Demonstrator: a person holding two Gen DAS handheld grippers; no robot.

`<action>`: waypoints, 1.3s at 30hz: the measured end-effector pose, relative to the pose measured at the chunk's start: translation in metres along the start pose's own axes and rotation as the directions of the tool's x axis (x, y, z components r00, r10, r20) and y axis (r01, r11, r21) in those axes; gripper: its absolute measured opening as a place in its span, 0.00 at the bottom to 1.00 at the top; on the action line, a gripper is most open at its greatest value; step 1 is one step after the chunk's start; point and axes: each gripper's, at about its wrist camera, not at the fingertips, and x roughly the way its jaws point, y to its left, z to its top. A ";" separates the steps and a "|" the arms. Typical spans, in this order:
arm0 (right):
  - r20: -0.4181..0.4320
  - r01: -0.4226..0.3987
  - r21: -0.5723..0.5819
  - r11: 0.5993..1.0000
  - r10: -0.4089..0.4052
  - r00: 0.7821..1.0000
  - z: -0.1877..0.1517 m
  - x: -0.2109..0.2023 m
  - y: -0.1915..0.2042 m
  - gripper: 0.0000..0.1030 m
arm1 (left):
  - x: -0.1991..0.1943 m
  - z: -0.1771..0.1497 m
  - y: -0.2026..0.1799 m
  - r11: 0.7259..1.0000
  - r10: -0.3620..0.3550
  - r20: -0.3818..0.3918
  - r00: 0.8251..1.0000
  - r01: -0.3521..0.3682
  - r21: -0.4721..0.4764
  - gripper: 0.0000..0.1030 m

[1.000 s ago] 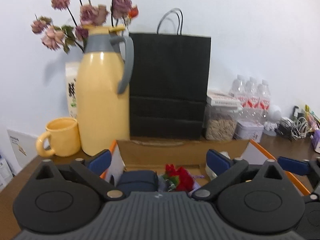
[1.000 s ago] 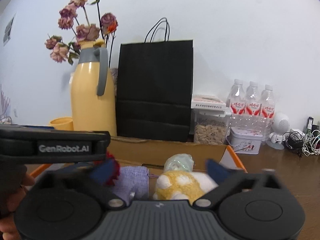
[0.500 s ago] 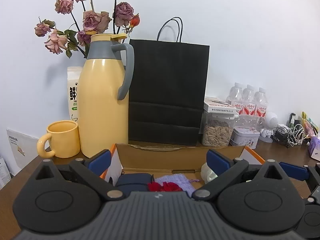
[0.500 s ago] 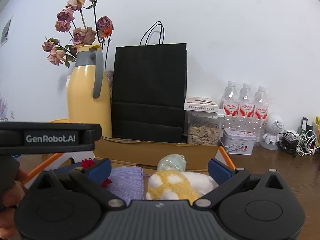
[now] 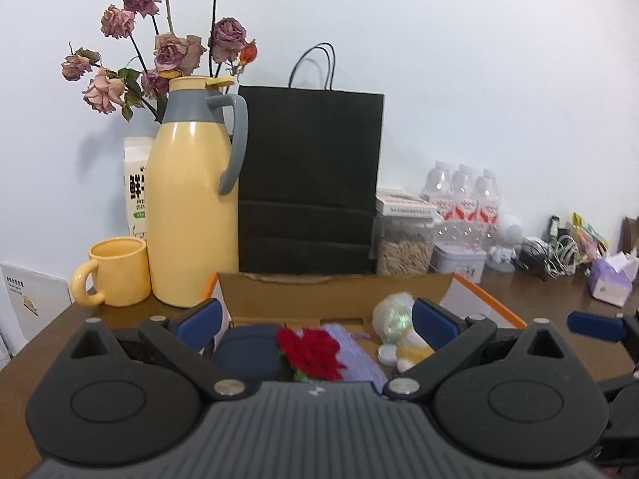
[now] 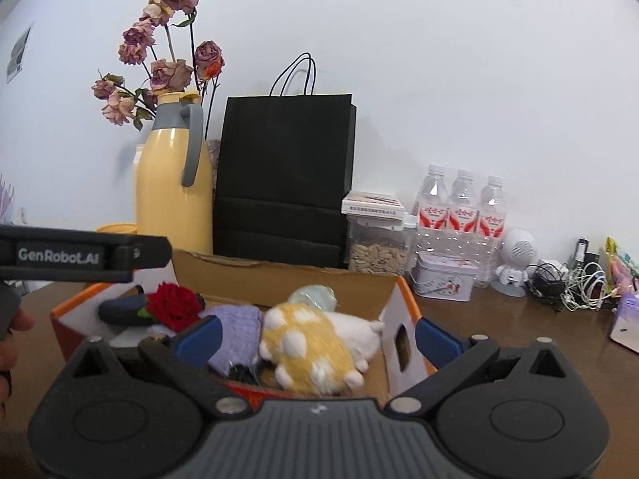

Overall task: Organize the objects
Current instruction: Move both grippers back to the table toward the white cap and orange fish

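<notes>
An open cardboard box (image 6: pixel 279 269) with orange-edged flaps stands on the brown table. It holds a yellow-and-white plush toy (image 6: pixel 307 343), a red rose (image 6: pixel 173 305), a lavender cloth pouch (image 6: pixel 235 331), a dark blue pouch (image 6: pixel 120 309) and a pale green ball (image 6: pixel 313 295). My right gripper (image 6: pixel 317 339) hovers open above the box's near side, with nothing between its blue pads. My left gripper (image 5: pixel 315 319) is open too, above the rose (image 5: pixel 313 349) and the dark blue pouch (image 5: pixel 247 349), and holds nothing. The left gripper's body (image 6: pixel 80 255) shows in the right wrist view, with a hand (image 6: pixel 12 339) below it.
Behind the box stand a yellow thermos jug (image 5: pixel 191 215), a yellow mug (image 5: pixel 118 271), dried roses (image 5: pixel 171 52) and a black paper bag (image 5: pixel 311 183). To the right are a seed jar (image 6: pixel 377 247), three water bottles (image 6: pixel 463 207), a tin (image 6: pixel 443 281), cables (image 6: pixel 559 283) and a tissue box (image 5: pixel 611 281).
Both grippers have drawn back and risen, so the box sits farther off and its contents show more from above. Both stay open.
</notes>
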 end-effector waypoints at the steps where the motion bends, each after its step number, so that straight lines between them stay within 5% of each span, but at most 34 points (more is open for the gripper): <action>1: -0.004 0.001 -0.006 1.000 -0.001 1.000 -0.003 -0.004 -0.001 1.00 | -0.002 -0.002 -0.001 1.000 -0.004 -0.006 1.000 0.004 0.007 1.00; 13: -0.109 0.014 -0.016 1.000 -0.016 0.994 -0.043 -0.032 -0.021 1.00 | -0.021 -0.037 -0.003 0.998 -0.036 -0.094 0.995 0.041 0.050 1.00; 28: -0.241 0.091 0.054 0.994 -0.075 0.968 -0.061 -0.018 -0.045 1.00 | -0.028 -0.055 0.013 1.000 -0.012 -0.191 0.981 0.014 0.013 1.00; 39: -0.341 0.081 0.074 0.994 -0.051 0.939 -0.066 0.006 -0.056 0.74 | -0.028 -0.058 0.016 1.000 -0.005 -0.216 0.976 0.008 0.011 1.00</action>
